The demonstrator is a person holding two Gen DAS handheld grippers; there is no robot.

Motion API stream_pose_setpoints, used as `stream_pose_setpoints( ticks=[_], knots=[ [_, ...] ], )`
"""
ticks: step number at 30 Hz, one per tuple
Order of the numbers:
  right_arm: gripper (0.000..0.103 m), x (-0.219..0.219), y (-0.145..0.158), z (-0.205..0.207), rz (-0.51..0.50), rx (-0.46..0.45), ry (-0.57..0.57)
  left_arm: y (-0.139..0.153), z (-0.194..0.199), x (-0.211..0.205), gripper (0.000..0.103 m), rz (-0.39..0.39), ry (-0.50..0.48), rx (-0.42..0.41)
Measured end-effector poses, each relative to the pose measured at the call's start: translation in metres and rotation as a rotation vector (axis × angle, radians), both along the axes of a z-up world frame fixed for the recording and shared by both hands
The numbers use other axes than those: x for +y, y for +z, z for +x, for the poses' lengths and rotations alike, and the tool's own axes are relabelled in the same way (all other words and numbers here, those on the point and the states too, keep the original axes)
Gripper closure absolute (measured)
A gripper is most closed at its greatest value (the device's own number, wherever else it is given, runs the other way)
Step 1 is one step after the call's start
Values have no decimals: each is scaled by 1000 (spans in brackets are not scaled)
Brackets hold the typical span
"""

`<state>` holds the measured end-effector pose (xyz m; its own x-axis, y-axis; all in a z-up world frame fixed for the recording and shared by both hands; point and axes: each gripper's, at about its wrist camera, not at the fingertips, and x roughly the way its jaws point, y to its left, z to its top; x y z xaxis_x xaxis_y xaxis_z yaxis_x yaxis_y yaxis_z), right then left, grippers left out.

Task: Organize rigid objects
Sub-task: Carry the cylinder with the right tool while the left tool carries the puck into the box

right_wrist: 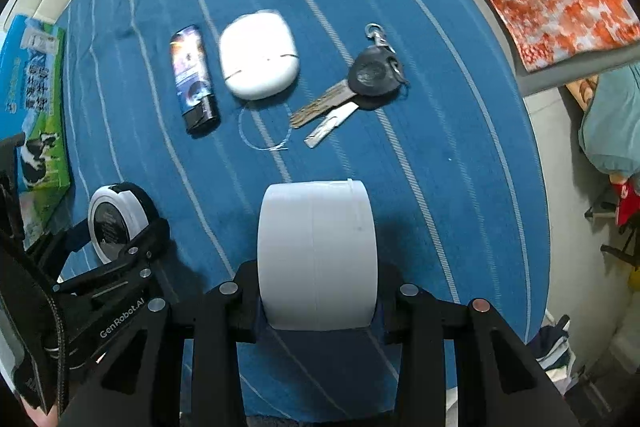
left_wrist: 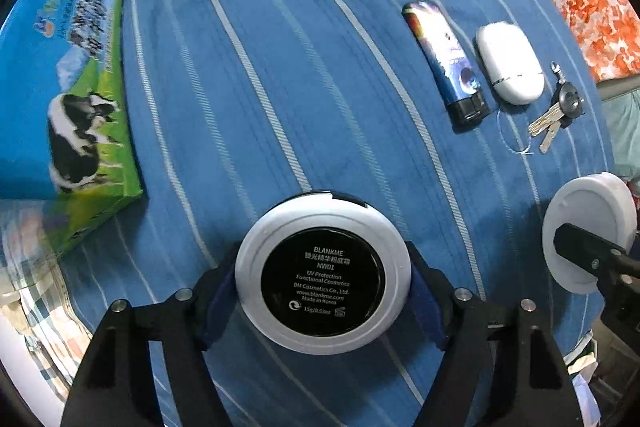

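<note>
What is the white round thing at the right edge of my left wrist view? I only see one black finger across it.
Observer: A white plastic jar, held sideways. The right gripper clamps its two flat ends.
Operator: Does it have a lid?
Observer: A seam rings its middle and one end has a small lip. I cannot tell which part is the lid.
Operator: Any marking on the left gripper?
Observer: Yes, the left gripper has GenRobot.AI in white lettering on its side.

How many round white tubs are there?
2: the compact between the left gripper's pads, and the white jar in the right gripper. None look hidden.
</note>
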<state>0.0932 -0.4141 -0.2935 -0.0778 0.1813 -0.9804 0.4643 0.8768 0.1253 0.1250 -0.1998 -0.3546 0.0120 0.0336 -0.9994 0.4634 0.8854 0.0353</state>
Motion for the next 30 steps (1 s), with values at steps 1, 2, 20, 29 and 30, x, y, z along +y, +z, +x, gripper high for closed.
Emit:
stream_pose_setpoints(
  ticks=[1,2,20,29,30],
  knots=[
    [62,4,4,1,-4,-4,10,5,-2,0,30,-8,4,-5],
    [62,6,7,2,-8,-9,20,8,-1,-2,30,-15,6,-11],
    [62,86,143,49,46,-255,185,175,21,105,30,-242,184,-249],
    [62,208,188,112,97,-367,345,194,67,219,30,-213,346,-311],
    [62,225,188,120,104,-374,364,192,73,232,30,-210,361,-309]
  ],
)
